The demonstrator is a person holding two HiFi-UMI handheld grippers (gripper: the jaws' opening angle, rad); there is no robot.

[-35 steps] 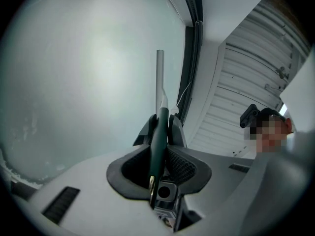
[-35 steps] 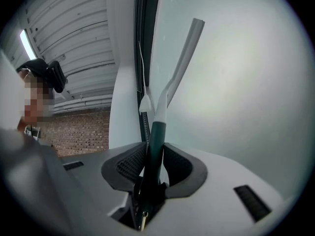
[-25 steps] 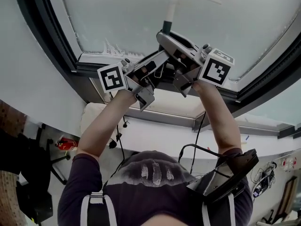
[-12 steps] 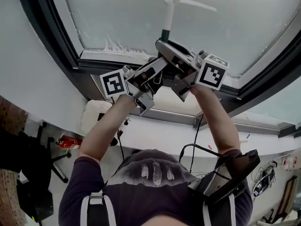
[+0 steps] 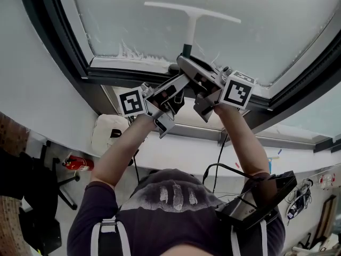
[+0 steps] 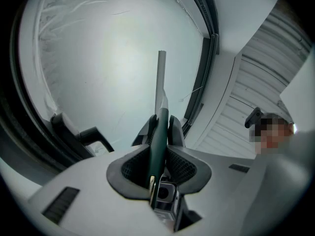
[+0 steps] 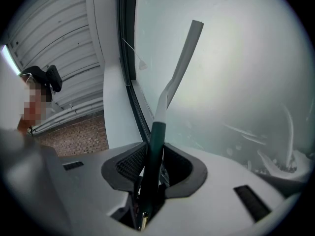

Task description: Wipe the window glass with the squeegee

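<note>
In the head view you hold one squeegee (image 5: 191, 16), a white T-shaped blade and shaft on a dark green handle. It lies across the lower part of the window glass (image 5: 277, 31), with your two grippers, the left gripper (image 5: 178, 83) and the right gripper (image 5: 186, 64), meeting on its handle at the glass's lower edge. In the left gripper view the jaws are pinched on the green handle, and the white shaft rises edge-on before the glass. In the right gripper view those jaws clamp the same handle, with the blade slanting up across the glass.
</note>
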